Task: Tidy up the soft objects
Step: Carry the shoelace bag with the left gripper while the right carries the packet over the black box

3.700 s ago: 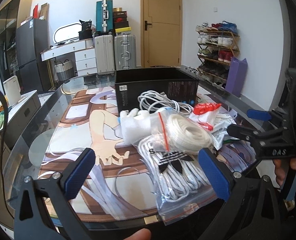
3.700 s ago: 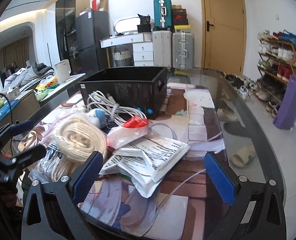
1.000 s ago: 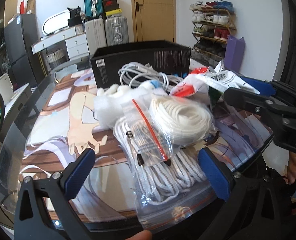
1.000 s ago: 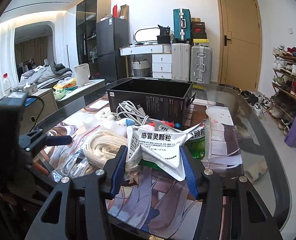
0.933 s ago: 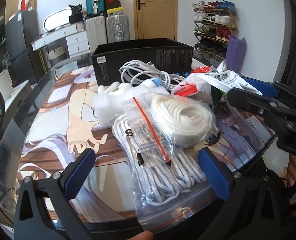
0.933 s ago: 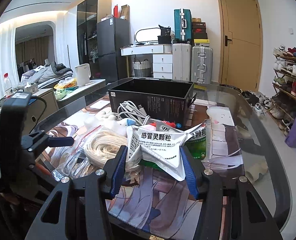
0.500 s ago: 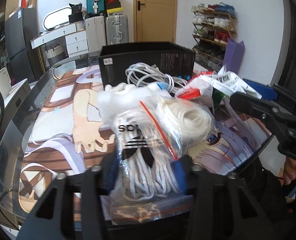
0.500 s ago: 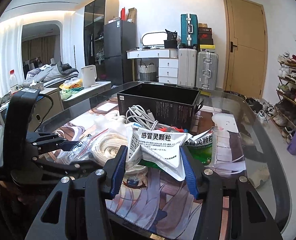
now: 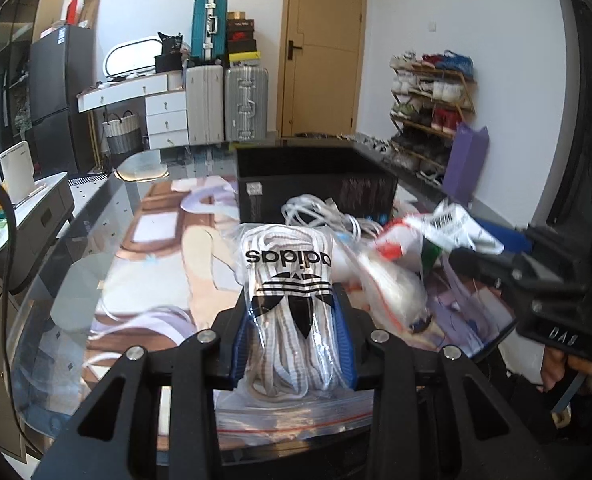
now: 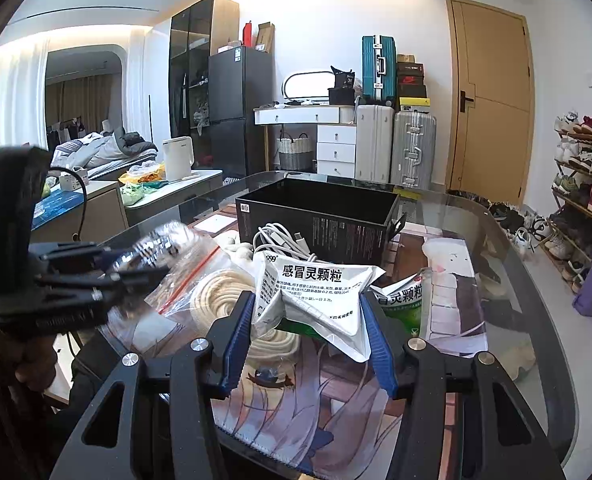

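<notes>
While both grippers grip loads, step in hand: lift-off. Left gripper point(image 9: 294, 344) clamped on lace bag point(image 9: 287, 292), lower centre. Right gripper point(image 10: 309, 334) clamped on sachet point(image 10: 315, 296), centre frame. Next: carry both to black box point(image 10: 315, 216), upper centre, release inside.

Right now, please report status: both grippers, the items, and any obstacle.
Left gripper shut on shoelace bag. Right gripper shut on medicine sachet. Black box open ahead; white cables lie before it.
</notes>
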Available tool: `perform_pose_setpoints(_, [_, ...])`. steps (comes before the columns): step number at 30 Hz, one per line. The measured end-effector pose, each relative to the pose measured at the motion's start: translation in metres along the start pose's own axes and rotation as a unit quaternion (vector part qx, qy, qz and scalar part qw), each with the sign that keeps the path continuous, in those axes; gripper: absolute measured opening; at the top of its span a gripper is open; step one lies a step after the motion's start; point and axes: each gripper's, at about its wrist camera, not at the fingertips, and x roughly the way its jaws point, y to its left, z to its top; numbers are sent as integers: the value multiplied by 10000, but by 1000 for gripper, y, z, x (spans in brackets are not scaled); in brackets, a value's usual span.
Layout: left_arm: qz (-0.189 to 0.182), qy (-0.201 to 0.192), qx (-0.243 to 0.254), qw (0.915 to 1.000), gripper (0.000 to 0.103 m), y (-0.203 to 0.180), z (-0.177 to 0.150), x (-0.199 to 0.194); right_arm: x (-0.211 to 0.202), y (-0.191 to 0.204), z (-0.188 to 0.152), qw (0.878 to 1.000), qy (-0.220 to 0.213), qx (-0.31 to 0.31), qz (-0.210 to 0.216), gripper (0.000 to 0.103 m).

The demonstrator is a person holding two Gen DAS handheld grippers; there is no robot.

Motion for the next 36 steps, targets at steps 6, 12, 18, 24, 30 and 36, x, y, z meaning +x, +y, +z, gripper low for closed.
perform_pose_setpoints(6, [27,-182,-66,9998,34,10,14,-7,0,2,8,10000,-52,-31,28,53])
perform_pose_setpoints(12, [-7,-296,-27,9996,35,10,26,-6,2,0,18,9999,-105,-10,53,53])
perform_pose_setpoints(18, [-63,-443,31,9990,35,13,44,-3,5,-3,31,9999,-139,-22,41,53])
perform_pose_setpoints(24, [-67,-525,86,9986,35,17,58,4,6,-9,40,9998,-210,-40,-20,53])
perform_pose_setpoints(30, [-58,-532,56,9986,35,22,65,12,10,-15,53,9996,-249,-89,-87,53])
perform_pose_setpoints(36, [-76,-517,63,9986,35,24,73,23,26,-22,67,9997,-188,-97,-95,53])
